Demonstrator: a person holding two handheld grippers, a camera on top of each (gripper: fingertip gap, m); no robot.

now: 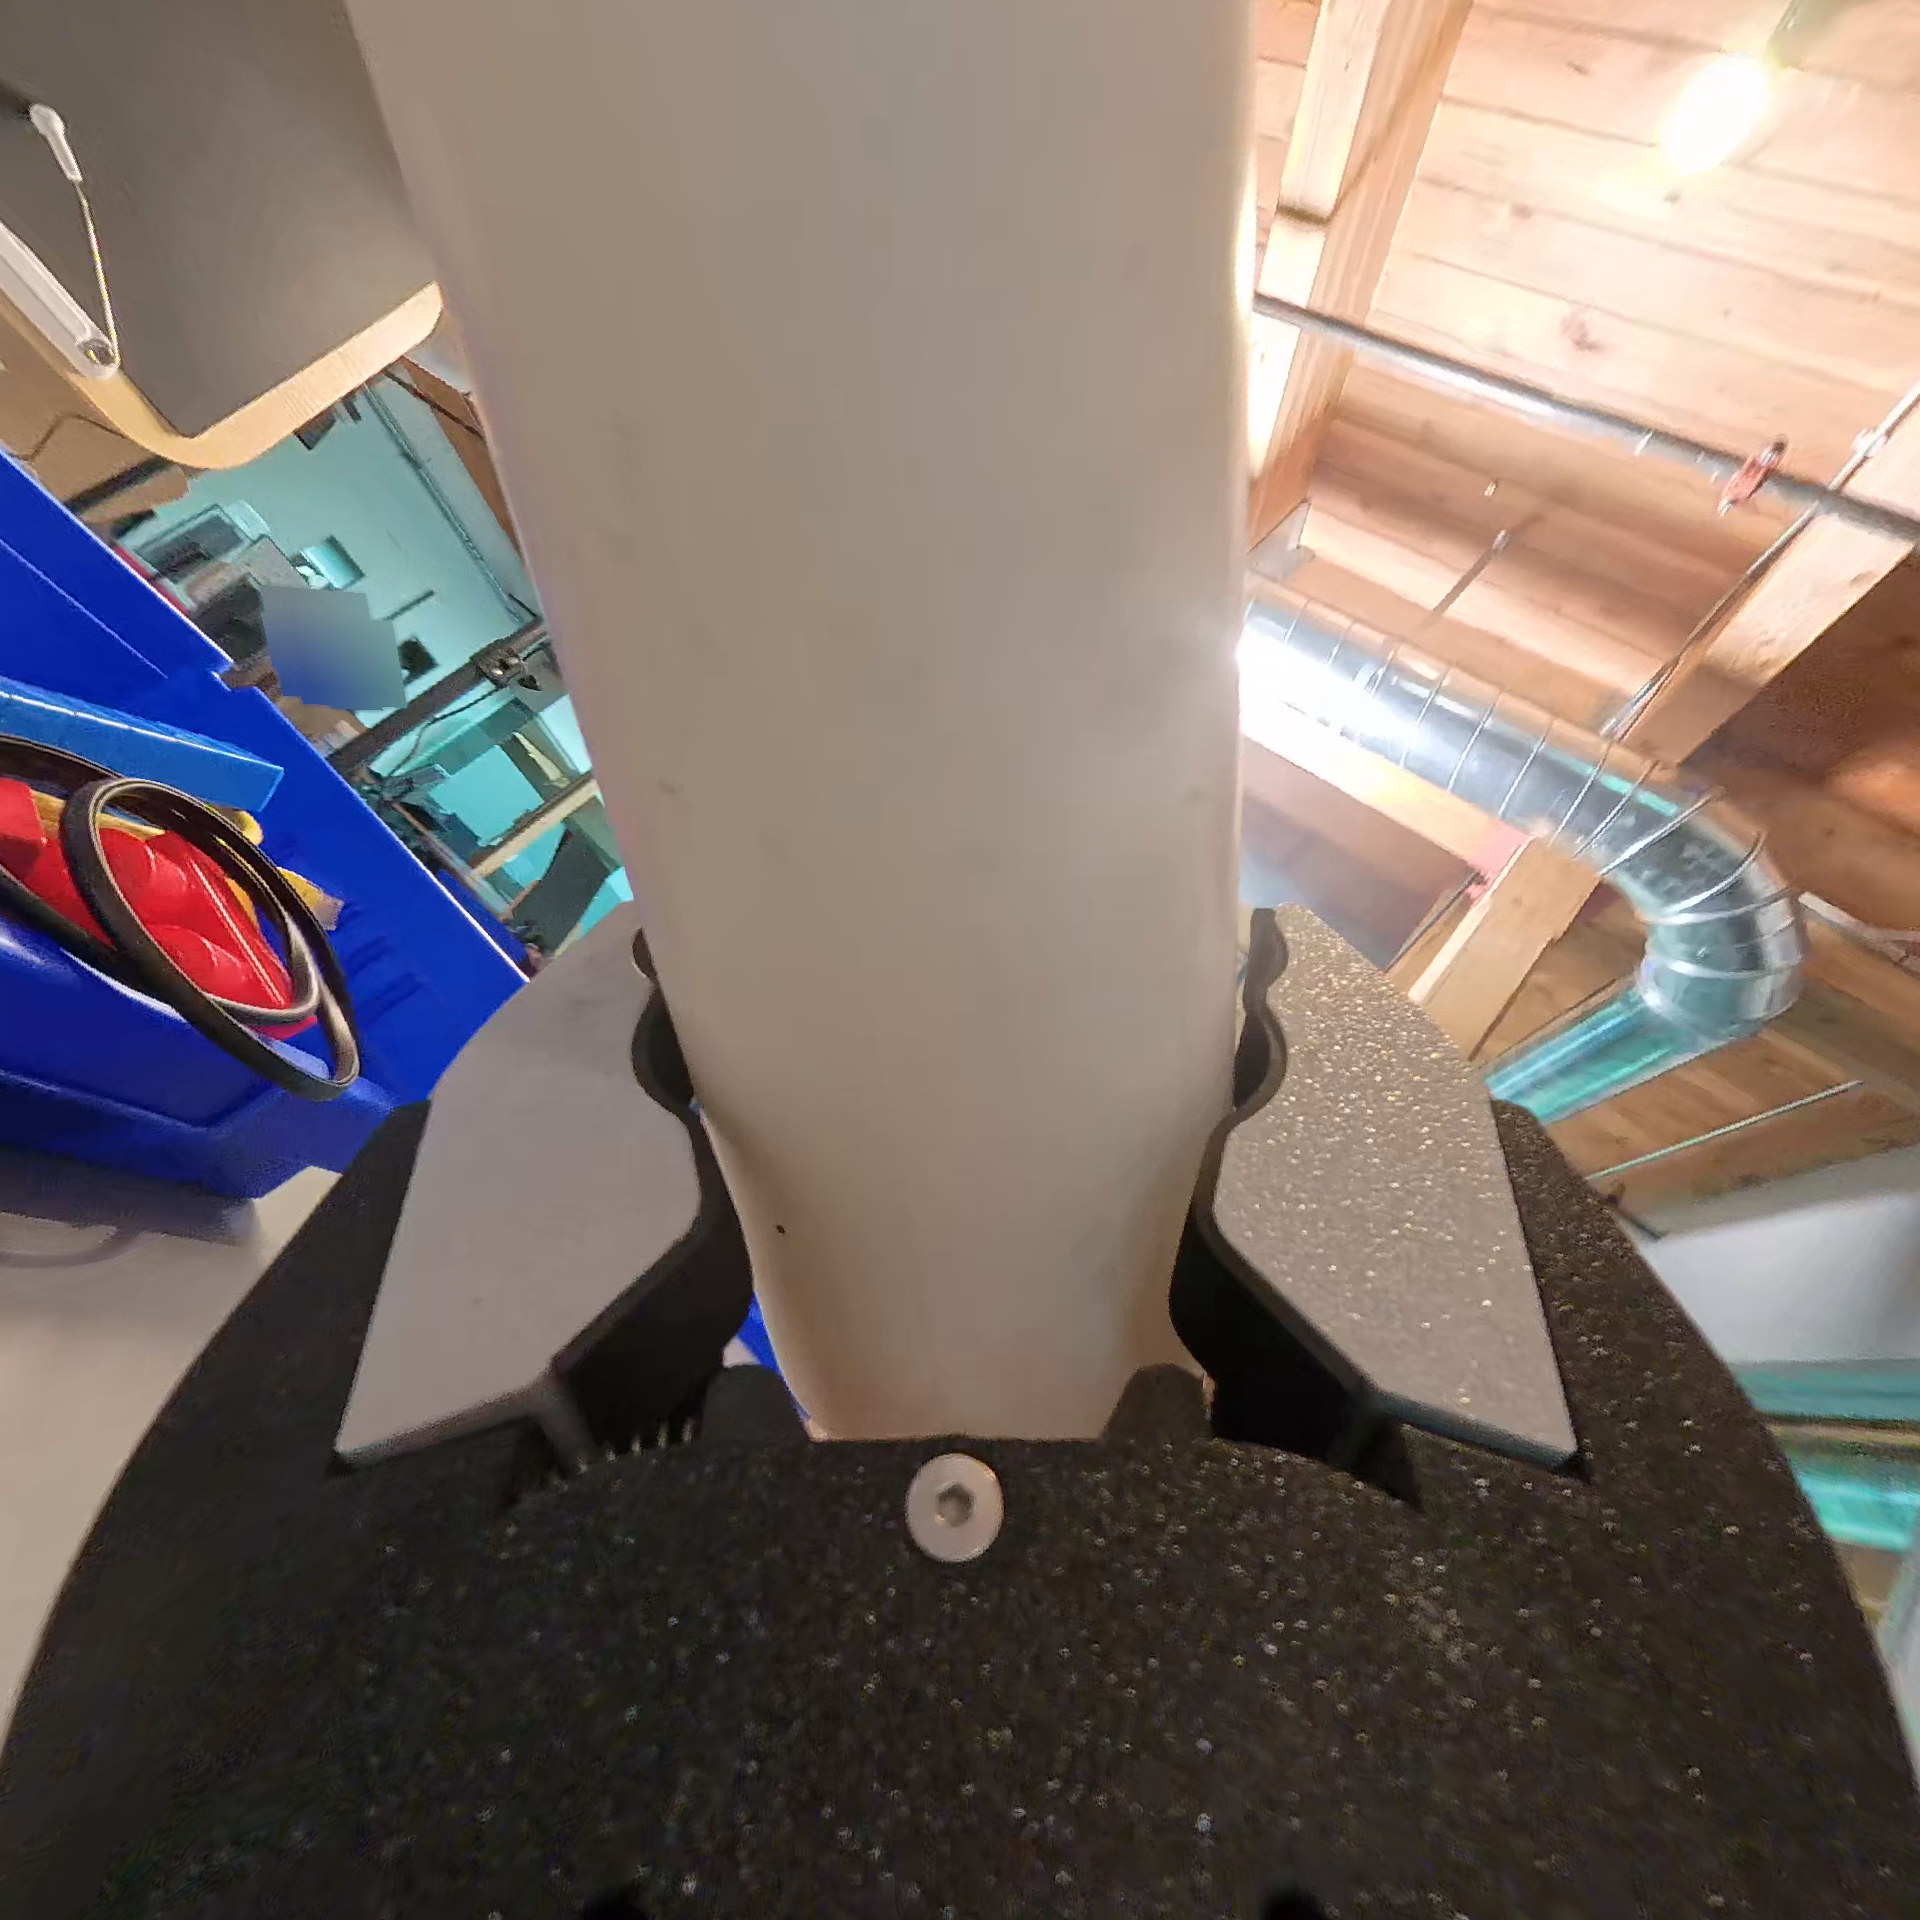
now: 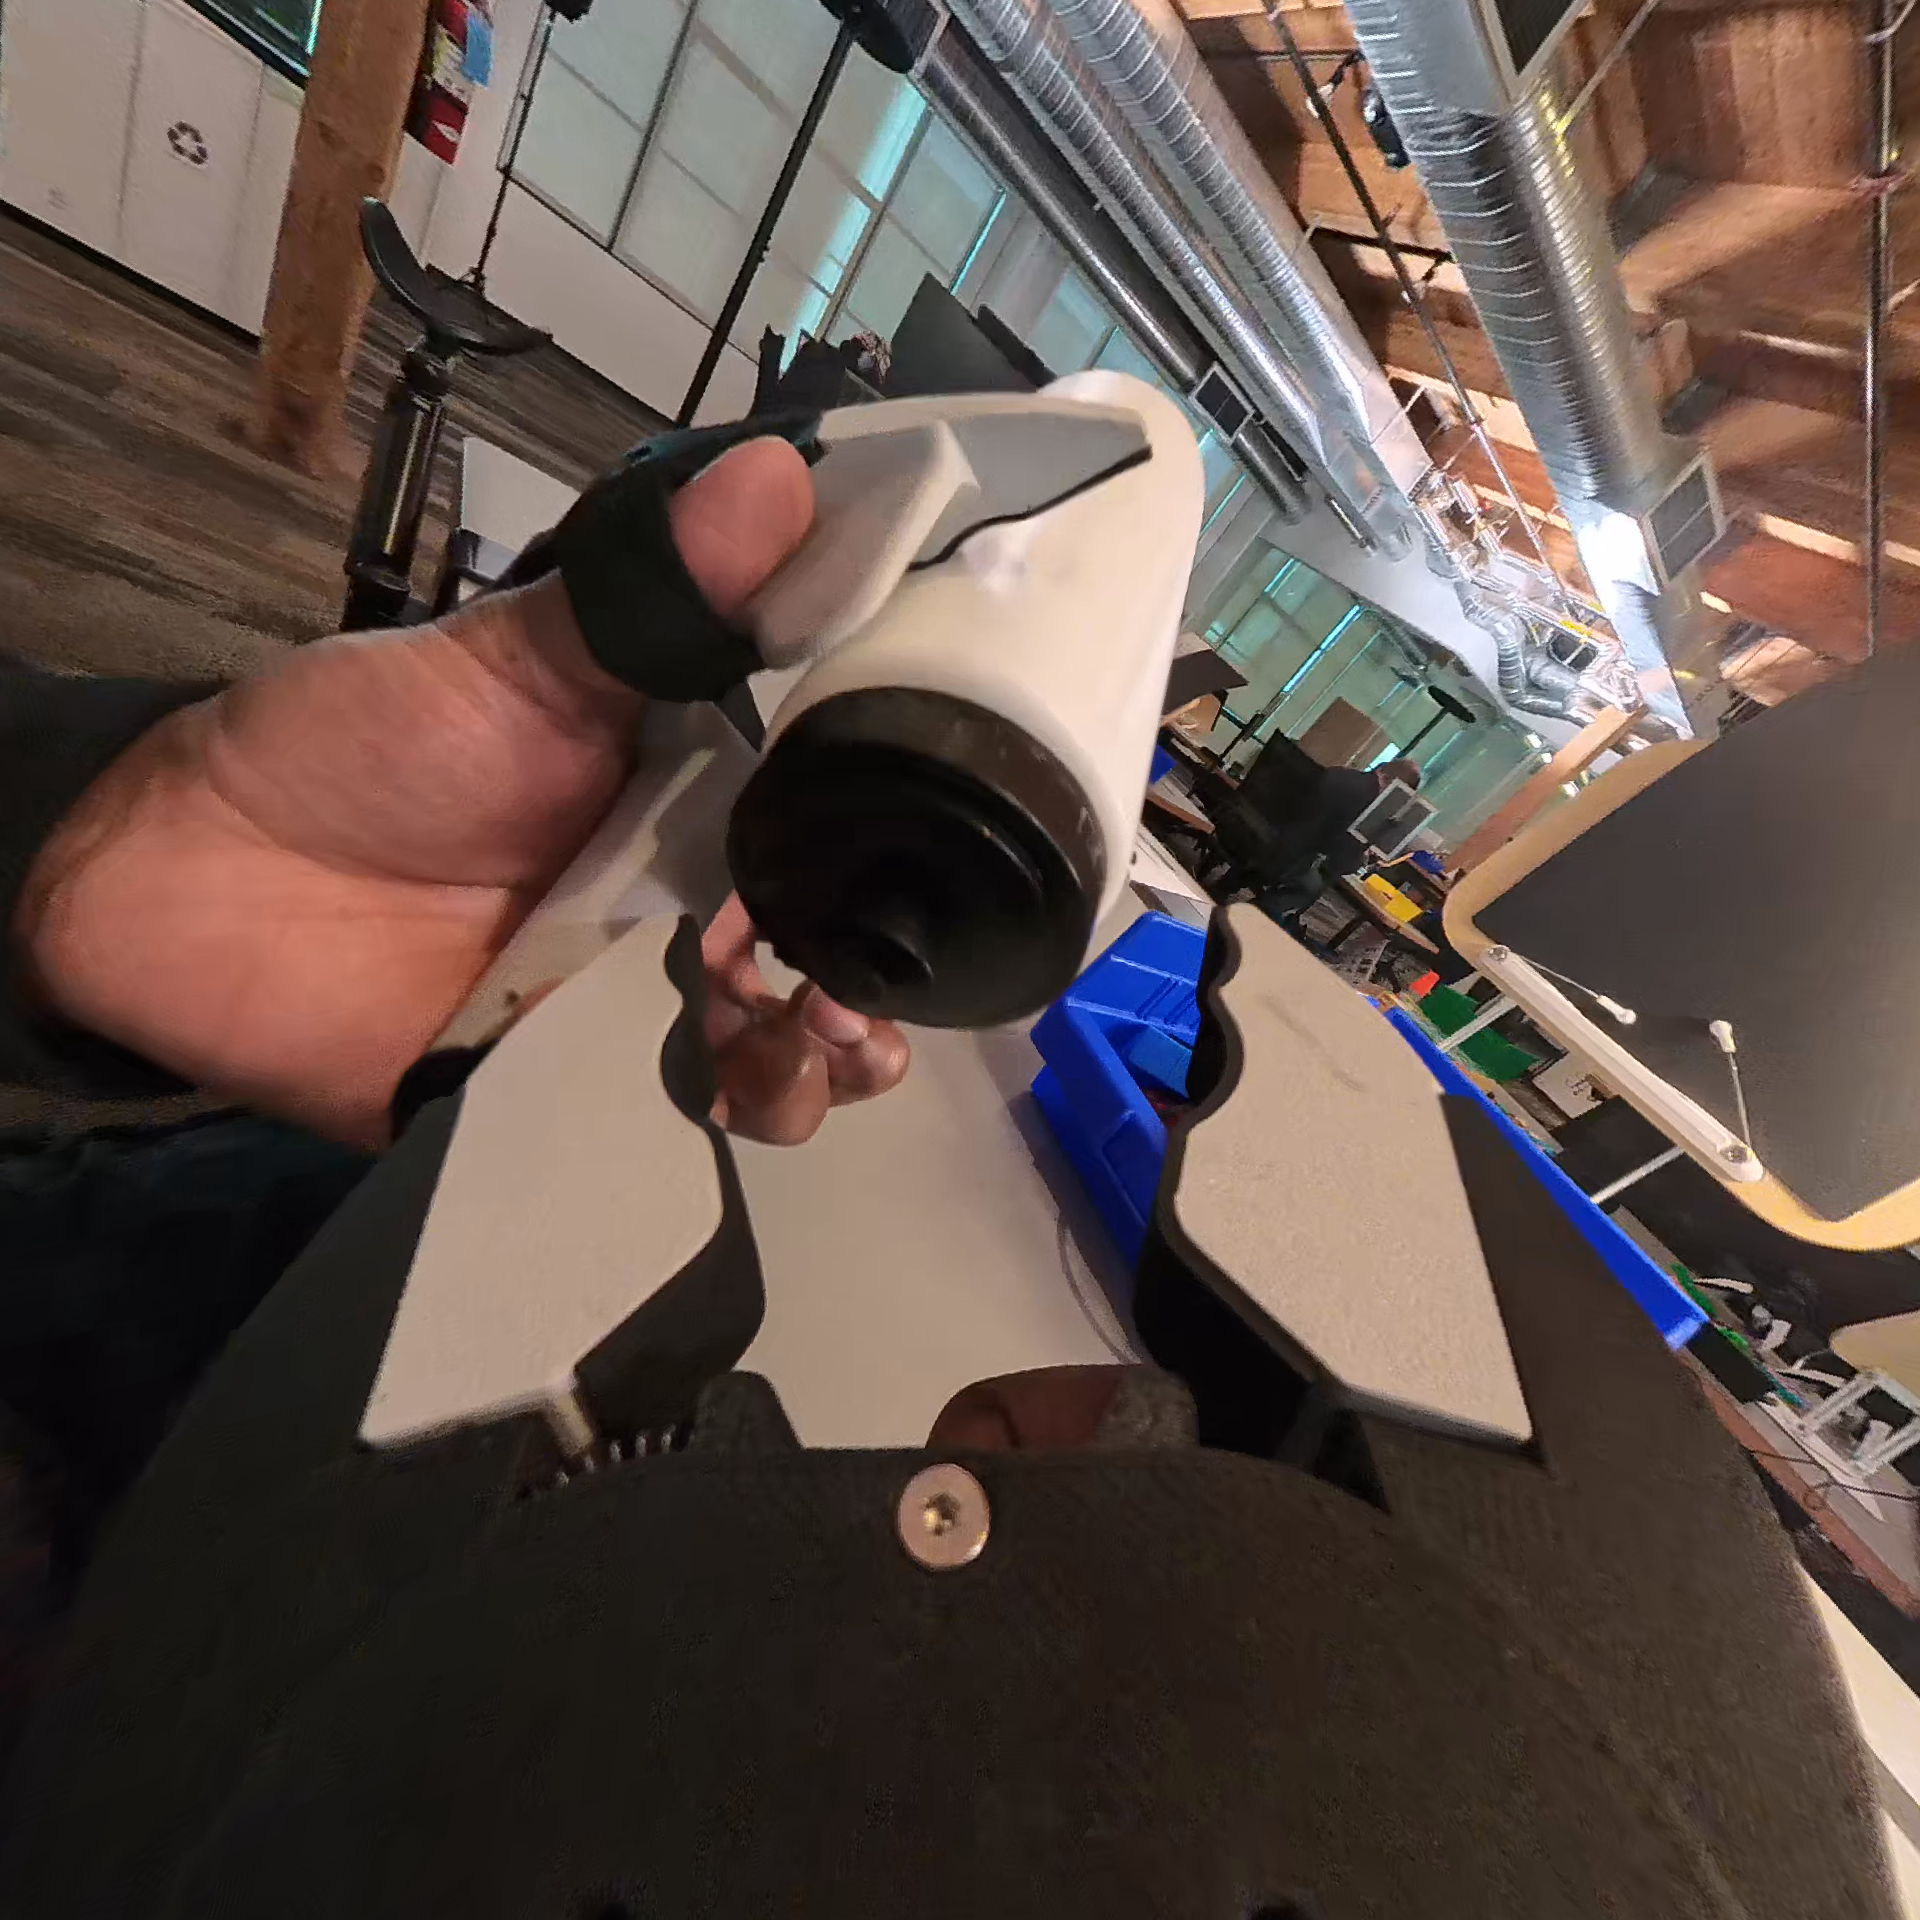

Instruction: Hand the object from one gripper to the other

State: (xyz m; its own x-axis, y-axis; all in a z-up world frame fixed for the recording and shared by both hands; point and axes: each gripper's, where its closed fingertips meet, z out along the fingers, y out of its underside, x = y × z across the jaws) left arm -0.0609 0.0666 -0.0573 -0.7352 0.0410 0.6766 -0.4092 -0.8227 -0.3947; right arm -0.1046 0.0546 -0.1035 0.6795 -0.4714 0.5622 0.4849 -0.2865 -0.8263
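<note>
Cylinder held out for the waiting right gripper

Starting at the left of the right wrist view, the person's hand [image 2: 343, 790] wraps the handle of the left gripper [image 2: 914, 582], whose pale fingers [image 2: 997, 457] clamp the white cylinder [image 2: 1060, 623] by its side. That side hold leaves the black end cap [image 2: 904, 873] pointing toward the camera, free for a second grasp. Lower in the frame, the right gripper [image 2: 956, 1060] has its fingers spread wide with nothing between them, the cap sitting just above the gap; it looks lined up to receive, not yet touching. To the right lies a blue bin [image 2: 1122, 1029] on the table.

In the left wrist view, a blue bin [image 1: 260, 1101] with a red piece [image 1: 145, 914] and black bands [image 1: 208, 935] fills the left edge. At centre the cylinder [image 1: 862, 623] runs up out of frame, pinched between both pads [image 1: 1382, 1174] of the left gripper [image 1: 951, 1039]. How deep it seats is hard to judge, since the body hides the contact.
</note>
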